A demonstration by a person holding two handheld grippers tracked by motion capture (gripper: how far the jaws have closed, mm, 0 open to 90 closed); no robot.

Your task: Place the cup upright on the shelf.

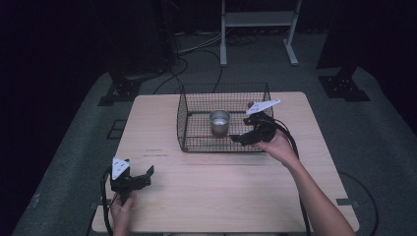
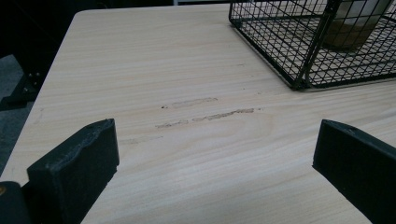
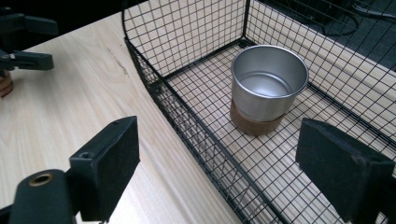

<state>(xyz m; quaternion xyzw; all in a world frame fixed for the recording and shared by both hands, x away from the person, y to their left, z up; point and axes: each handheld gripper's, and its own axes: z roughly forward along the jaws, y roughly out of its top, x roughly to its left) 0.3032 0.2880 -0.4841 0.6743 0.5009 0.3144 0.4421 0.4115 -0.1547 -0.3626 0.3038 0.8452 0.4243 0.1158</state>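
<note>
A black wire basket (image 1: 196,145) stands at the middle back of the wooden table (image 1: 221,187). Inside it a shiny metal cup (image 1: 219,122) sits upright on a round wooden base. My right gripper (image 1: 242,132) hovers open at the basket's front right part, jaws pointing toward the cup. In the right gripper view the cup (image 3: 268,86) is empty and lies ahead of the open gripper (image 3: 224,163), one jaw outside the basket rim (image 3: 154,79) and one over the basket floor. My left gripper (image 1: 146,177) is open near the table's front left, with nothing between the jaws.
Faint scuff marks (image 2: 205,114) streak the tabletop ahead of the left gripper (image 2: 215,158); the basket corner (image 2: 299,79) lies beyond them. Behind the table are a white frame stand (image 1: 258,19), floor cables (image 1: 196,49) and black stand bases (image 1: 120,91).
</note>
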